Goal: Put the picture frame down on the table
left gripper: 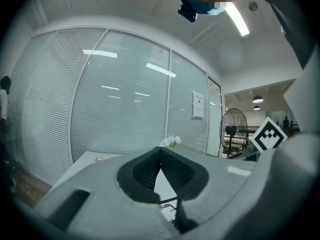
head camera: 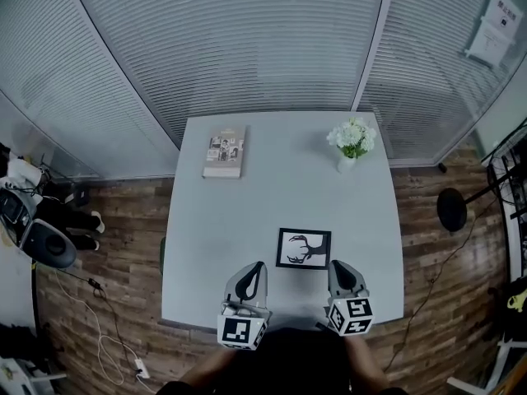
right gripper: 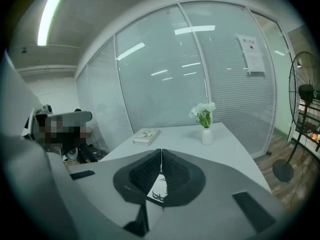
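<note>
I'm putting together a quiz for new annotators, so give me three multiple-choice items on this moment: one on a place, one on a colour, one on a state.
1. Where is the picture frame?
A. Lying flat on the table, just ahead of the claws.
B. Standing upright at the far edge.
C. Held up in the air.

2. What colour are the flowers?
A. Red.
B. White.
C. Yellow.

3. How do the left claw and right claw stand?
A. Both wide open.
B. Left clamped on the frame.
C. Both shut, empty.

Answers:
1 A: the head view shows it flat near the table's near edge.
2 B: the blooms are white.
3 C: each gripper view shows jaws meeting with nothing between them.
</note>
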`<state>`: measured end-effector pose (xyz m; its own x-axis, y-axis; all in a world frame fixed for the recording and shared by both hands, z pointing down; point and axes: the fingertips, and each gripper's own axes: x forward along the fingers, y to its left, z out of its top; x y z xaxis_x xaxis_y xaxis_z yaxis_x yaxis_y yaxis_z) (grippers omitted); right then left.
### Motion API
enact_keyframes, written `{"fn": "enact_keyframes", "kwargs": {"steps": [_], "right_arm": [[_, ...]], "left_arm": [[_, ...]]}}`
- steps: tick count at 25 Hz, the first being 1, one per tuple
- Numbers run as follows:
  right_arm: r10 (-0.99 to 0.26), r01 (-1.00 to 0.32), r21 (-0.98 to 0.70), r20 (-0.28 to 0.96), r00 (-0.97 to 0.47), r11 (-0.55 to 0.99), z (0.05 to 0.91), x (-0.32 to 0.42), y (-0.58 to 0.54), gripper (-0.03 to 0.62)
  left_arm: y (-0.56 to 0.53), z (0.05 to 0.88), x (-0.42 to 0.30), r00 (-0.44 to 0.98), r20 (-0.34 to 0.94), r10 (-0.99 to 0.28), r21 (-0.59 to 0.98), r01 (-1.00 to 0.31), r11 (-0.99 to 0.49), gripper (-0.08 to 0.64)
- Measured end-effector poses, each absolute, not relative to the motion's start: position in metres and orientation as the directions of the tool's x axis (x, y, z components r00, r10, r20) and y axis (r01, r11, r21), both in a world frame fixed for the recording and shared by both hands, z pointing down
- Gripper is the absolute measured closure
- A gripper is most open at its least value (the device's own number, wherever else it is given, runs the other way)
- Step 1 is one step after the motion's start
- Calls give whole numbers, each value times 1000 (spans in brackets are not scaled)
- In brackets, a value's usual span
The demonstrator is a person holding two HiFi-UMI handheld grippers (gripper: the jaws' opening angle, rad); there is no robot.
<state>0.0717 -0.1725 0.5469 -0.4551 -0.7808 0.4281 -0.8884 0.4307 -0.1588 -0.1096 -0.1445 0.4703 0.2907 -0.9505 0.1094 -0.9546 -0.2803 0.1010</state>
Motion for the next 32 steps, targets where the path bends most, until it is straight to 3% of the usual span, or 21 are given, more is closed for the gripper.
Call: {"fn": "enact_keyframes", "kwargs": {"steps": [10, 32], "right_arm": [[-861, -897, -151, 250, -442, 416, 494, 62, -123, 577], [-866, -901, -142, 249, -433, 410, 492, 62, -129, 579]], "left_arm": [[-114, 467, -103, 308, 114, -945, 108, -949, -296, 548], [-116, 471, -100, 322, 94, -942, 101, -944, -313, 548]]}}
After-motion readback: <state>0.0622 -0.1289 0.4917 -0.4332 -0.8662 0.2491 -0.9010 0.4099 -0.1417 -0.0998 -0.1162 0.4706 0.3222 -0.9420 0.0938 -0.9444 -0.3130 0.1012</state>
